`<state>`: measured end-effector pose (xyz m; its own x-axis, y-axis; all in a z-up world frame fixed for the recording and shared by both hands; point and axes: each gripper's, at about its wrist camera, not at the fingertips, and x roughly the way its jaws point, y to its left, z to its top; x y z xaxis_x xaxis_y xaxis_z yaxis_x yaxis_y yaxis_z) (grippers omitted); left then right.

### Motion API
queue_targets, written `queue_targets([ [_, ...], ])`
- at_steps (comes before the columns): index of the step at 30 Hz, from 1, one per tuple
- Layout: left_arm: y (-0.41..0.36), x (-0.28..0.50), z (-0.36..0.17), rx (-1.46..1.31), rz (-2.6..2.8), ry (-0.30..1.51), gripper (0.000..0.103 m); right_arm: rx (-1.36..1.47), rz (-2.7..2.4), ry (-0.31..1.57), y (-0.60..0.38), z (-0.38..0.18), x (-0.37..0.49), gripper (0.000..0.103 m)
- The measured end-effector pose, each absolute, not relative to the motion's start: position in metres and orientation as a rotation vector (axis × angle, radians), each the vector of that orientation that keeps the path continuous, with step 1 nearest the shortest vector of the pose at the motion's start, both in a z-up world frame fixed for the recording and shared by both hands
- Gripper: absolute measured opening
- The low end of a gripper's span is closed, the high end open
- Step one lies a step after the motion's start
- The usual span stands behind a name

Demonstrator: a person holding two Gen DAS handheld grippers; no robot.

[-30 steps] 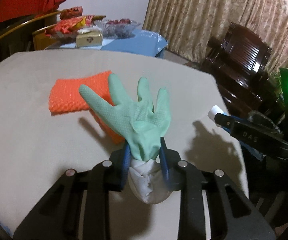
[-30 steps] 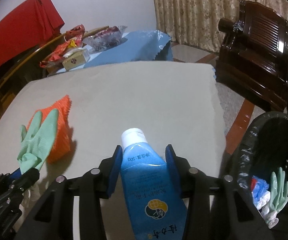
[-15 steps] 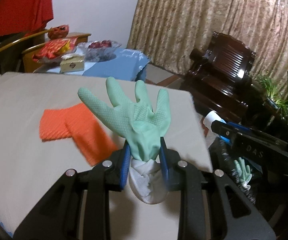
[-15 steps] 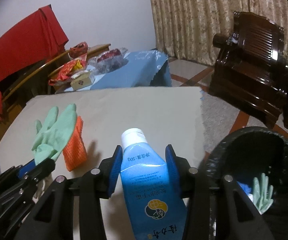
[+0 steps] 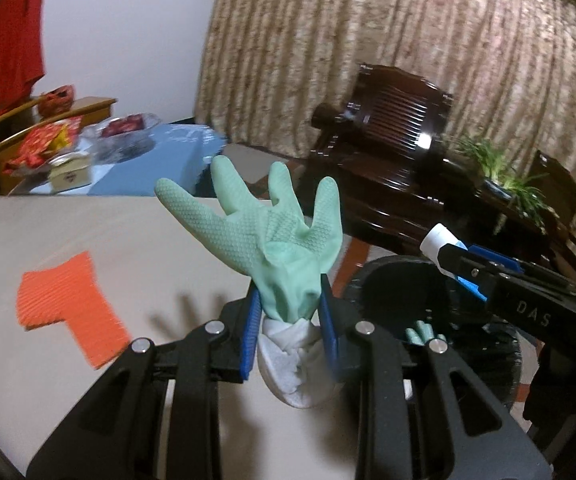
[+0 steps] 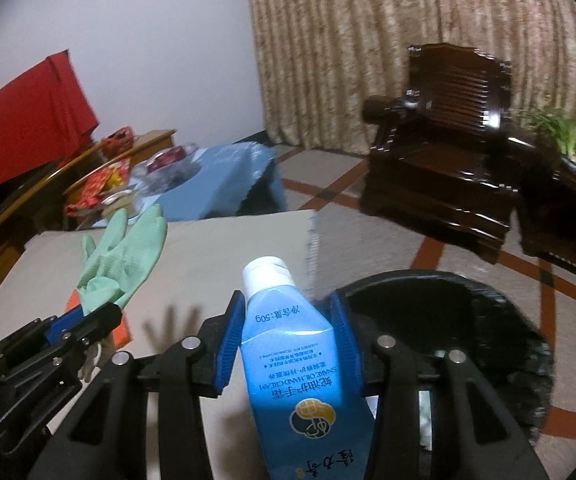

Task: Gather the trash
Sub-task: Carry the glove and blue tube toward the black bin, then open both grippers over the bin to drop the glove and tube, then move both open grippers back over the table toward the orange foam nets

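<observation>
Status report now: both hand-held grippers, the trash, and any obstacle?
Left hand-held gripper shut on green glove. Right hand-held gripper shut on blue tube. Black bin open, nothing blocking it.

Hand-cream tube (image 6: pixel 288 360): base cut off by near edge. Bin (image 6: pixel 487 300) contents hidden; second glove (image 5: pixel 421 330) partly hidden.

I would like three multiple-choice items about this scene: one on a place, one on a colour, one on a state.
1. Where does the orange cloth lie?
A. on the table
B. in the bin
C. on the armchair

2. What colour is the cap of the hand cream tube?
A. red
B. white
C. green

3. What does the left gripper hold?
A. nothing
B. a green glove
C. a cup

Key: 1 A, it lies flat on the beige table; 2 B, the cap shows white; 3 B, its jaws pinch the cuff.
</observation>
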<state>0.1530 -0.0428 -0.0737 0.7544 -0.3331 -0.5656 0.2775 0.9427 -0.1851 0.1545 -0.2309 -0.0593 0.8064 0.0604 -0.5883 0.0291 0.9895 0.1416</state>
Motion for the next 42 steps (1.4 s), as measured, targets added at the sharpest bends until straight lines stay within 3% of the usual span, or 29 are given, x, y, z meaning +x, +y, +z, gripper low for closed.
queue_targets([
  [18,-0.167,0.172,-0.090,-0.035,-0.555,0.654,0.026,0.166,-0.171,0.624,-0.333,-0.072,0.139,0.044],
  [22,-0.179,0.177,-0.097,-0.042,-0.600,0.677,0.041,0.148,-0.205,0.636,-0.343,-0.077,0.141,0.051],
  [23,-0.178,0.176,-0.098,-0.042,-0.599,0.671,0.050,0.145,-0.215,0.634,-0.346,-0.078,0.140,0.060],
  [26,-0.172,0.175,-0.096,-0.044,-0.584,0.649,0.065,0.137,-0.231,0.628,-0.347,-0.078,0.139,0.070],
  [30,-0.155,0.173,-0.090,-0.049,-0.540,0.627,0.084,0.130,-0.240,0.609,-0.344,-0.075,0.135,0.097],
  [31,-0.148,0.172,-0.088,-0.050,-0.519,0.619,0.090,0.129,-0.238,0.603,-0.342,-0.074,0.134,0.097],
  [42,-0.066,0.161,-0.074,-0.079,-0.353,0.592,0.094,0.130,-0.106,0.591,-0.290,-0.068,0.144,0.097],
])
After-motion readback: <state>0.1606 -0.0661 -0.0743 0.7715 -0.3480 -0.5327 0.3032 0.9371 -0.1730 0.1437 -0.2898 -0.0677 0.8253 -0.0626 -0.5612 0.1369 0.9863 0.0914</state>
